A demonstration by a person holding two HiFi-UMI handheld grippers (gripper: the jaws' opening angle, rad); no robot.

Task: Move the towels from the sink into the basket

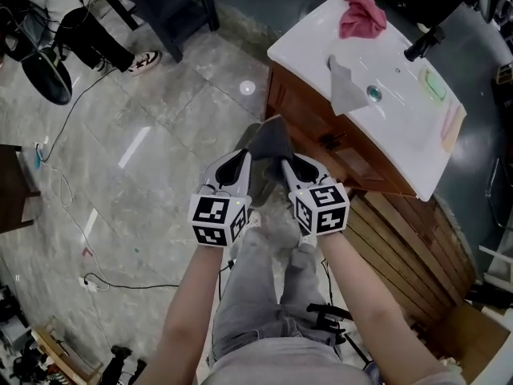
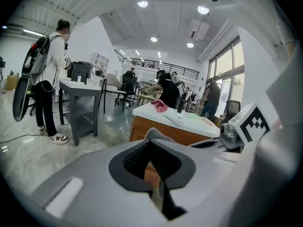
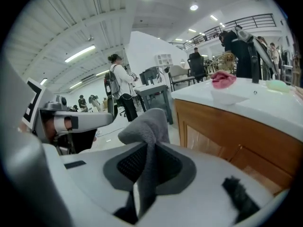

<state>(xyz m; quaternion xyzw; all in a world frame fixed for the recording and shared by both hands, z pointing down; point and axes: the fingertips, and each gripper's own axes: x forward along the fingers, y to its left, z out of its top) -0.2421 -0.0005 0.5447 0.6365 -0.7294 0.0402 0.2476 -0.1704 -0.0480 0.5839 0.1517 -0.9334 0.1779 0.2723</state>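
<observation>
A grey towel (image 1: 271, 143) hangs in the air between my two grippers, in front of the wooden cabinet. My left gripper (image 1: 240, 160) and my right gripper (image 1: 290, 165) are each shut on an edge of it. In the right gripper view the towel (image 3: 147, 124) runs down between the closed jaws. In the left gripper view only a fold of it (image 2: 155, 135) shows above the jaws. A pink towel (image 1: 361, 16) lies at the far end of the white sink top (image 1: 401, 131). A pale towel (image 1: 346, 87) lies over the basin's near edge. No basket is in view.
A dark faucet (image 1: 423, 44) and a green soap dish (image 1: 434, 84) sit on the sink top. Wooden slats (image 1: 401, 247) lie to the cabinet's right. Cables (image 1: 96, 283) cross the tiled floor. A person with a backpack (image 2: 47, 74) stands by a grey table (image 2: 83, 103).
</observation>
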